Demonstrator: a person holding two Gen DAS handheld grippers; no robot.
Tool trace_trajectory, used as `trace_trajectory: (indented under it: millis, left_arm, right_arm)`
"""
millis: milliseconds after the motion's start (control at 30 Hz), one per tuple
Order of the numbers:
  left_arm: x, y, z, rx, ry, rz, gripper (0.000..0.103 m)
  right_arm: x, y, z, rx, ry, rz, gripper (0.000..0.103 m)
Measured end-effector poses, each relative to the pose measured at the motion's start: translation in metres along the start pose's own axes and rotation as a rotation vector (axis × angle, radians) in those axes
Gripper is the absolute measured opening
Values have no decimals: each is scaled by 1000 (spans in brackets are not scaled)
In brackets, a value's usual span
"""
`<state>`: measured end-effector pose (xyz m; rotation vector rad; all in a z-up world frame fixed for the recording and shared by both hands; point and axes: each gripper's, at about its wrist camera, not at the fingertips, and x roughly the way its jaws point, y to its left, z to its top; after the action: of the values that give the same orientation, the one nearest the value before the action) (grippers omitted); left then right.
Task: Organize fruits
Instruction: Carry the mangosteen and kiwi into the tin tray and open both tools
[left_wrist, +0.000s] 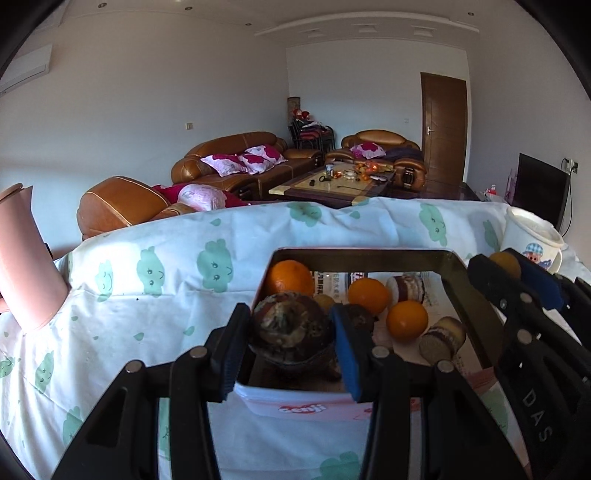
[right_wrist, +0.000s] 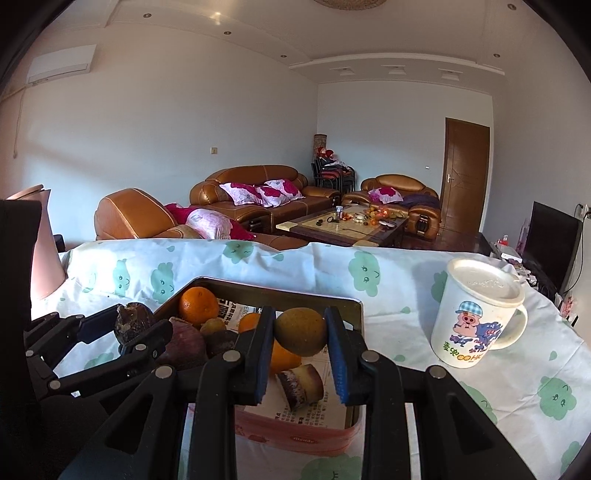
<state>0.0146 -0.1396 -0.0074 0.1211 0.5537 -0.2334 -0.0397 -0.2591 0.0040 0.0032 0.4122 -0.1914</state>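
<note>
A pink rectangular tin (left_wrist: 306, 404) (right_wrist: 295, 435) stands on the cloud-print tablecloth and holds several oranges (left_wrist: 369, 295), cut sweet-potato pieces (left_wrist: 441, 338) and dark fruits. My left gripper (left_wrist: 290, 332) is shut on a dark brown mottled fruit (left_wrist: 291, 325) above the tin's near left corner; it also shows in the right wrist view (right_wrist: 135, 321). My right gripper (right_wrist: 300, 334) is shut on a small brownish-green round fruit (right_wrist: 301, 332) above the tin's right side; it also shows in the left wrist view (left_wrist: 504, 264).
A white lidded mug with a cartoon pig (right_wrist: 476, 314) (left_wrist: 532, 240) stands right of the tin. A pink jug (left_wrist: 26, 258) (right_wrist: 42, 243) stands at the table's left edge. Sofas and a coffee table lie beyond the table's far edge.
</note>
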Motion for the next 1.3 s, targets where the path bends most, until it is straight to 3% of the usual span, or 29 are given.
trace_trajectory:
  millis: [267,500,1067,1300]
  left_arm:
    - [17,-16,13,-16,-7,-41,47]
    - [30,-14,16,-31,41,-88,47]
    - [44,-16,19,-18,94,-70,47]
    - [46,-11,20,-26,96,-65,47]
  right_arm:
    - [12,-18,4,50,15,-17,30]
    - [25,-17,6,45,29,-38,30]
    - [42,-19,5,74,109,34,30]
    - [51,-20,4,86,156,122,30]
